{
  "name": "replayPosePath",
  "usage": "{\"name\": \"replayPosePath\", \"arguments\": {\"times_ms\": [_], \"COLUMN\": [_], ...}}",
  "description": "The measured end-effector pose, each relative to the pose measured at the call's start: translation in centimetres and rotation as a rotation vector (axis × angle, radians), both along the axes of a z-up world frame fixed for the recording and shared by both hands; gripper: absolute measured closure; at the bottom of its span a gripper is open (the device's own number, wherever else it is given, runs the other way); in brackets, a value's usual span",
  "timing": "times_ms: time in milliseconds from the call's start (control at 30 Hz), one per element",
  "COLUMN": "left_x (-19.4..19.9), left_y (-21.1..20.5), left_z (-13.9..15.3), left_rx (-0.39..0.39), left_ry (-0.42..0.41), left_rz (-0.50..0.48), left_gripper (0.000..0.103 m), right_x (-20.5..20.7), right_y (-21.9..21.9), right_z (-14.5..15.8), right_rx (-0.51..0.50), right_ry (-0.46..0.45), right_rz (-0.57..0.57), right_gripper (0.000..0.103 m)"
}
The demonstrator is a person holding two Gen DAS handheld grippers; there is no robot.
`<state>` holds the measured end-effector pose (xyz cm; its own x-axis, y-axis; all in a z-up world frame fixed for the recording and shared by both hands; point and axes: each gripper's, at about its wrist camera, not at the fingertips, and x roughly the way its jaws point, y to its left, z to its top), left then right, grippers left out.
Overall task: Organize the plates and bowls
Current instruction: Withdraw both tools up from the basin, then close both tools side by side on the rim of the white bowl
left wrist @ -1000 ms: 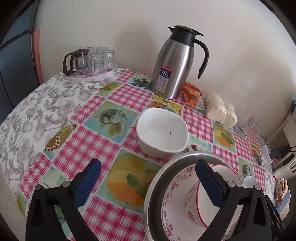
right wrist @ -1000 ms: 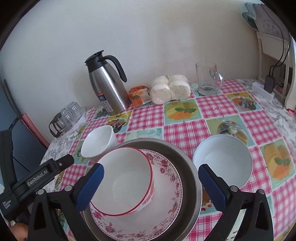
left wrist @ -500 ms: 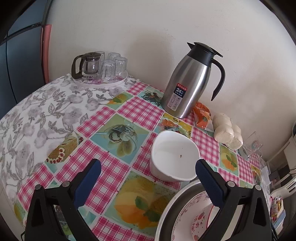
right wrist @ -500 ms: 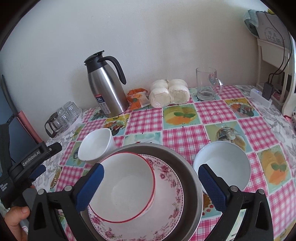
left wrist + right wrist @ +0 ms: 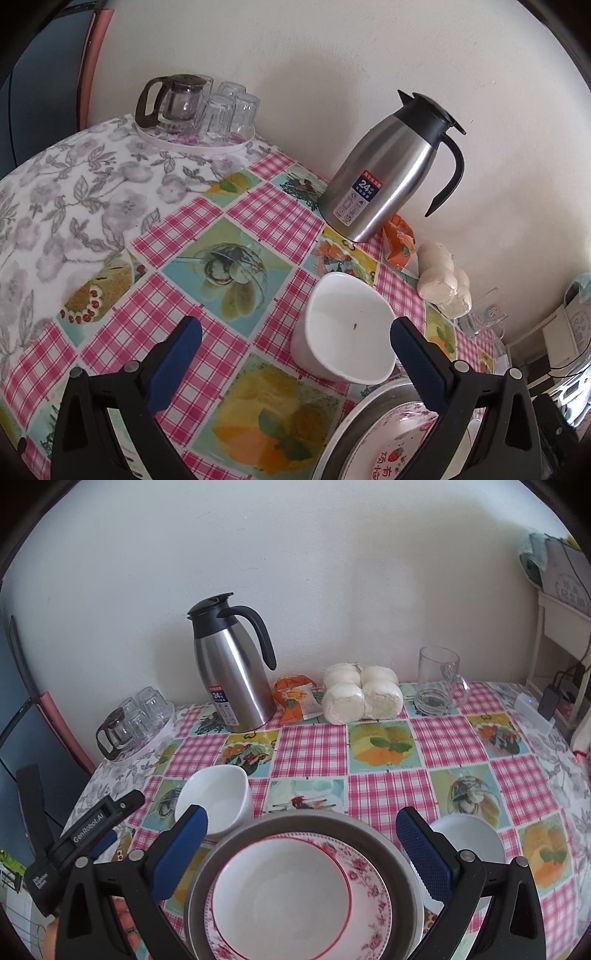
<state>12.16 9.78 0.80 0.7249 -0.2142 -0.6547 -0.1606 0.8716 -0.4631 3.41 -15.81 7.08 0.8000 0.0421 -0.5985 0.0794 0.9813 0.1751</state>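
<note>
Nested bowls (image 5: 295,893) btwn open right hand-held gripper (image 5: 302,843), white cup (image 5: 218,805) beside

Soft, even daylight fills both fisheye views; the steel thermos jug (image 5: 231,675) carries pale highlights and throws a faint shadow on the white wall (image 5: 332,572); straight lines bow toward dark vignetted corners; the tablecloth (image 5: 236,229) stays sharp at centre, while the glass mug (image 5: 484,321) smears at the left view's edge.
</note>
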Motion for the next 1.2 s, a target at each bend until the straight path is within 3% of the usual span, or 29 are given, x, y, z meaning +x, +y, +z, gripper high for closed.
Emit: {"name": "replayPosePath", "arguments": {"times_ms": [333,633,767,1033,1200], "left_x": [2.1,3.5,4.2,5.3,5.9], "left_y": [0.6,1.3,1.3,1.4,1.0], "left_z": [-2.0,-4.2,-4.7,-5.3,-5.7], "left_rx": [-0.104,-0.178,-0.191,-0.228,-0.237], "left_ry": [0.084,0.144,0.158,0.156,0.158], "left_rz": [-0.054,-0.075,-0.093,-0.127,-0.152], "left_gripper": [0.002,0.004,0.023,0.038,0.062], "right_x": [3.8,7.5,9.0,11.3,12.2], "right_y": [2.0,4.5,5.5,7.4,8.3], "right_z": [0.4,-1.9,-3.2,-6.0,-6.8], "right_rx": [-0.028,-0.043,-0.023,-0.024,-0.047], "right_ry": [0.090,0.213,0.267,0.345,0.367], "right_rz": [0.014,0.042,0.043,0.046,0.056], "right_gripper": [0.001,0.026,0.038,0.062,0.078]}}
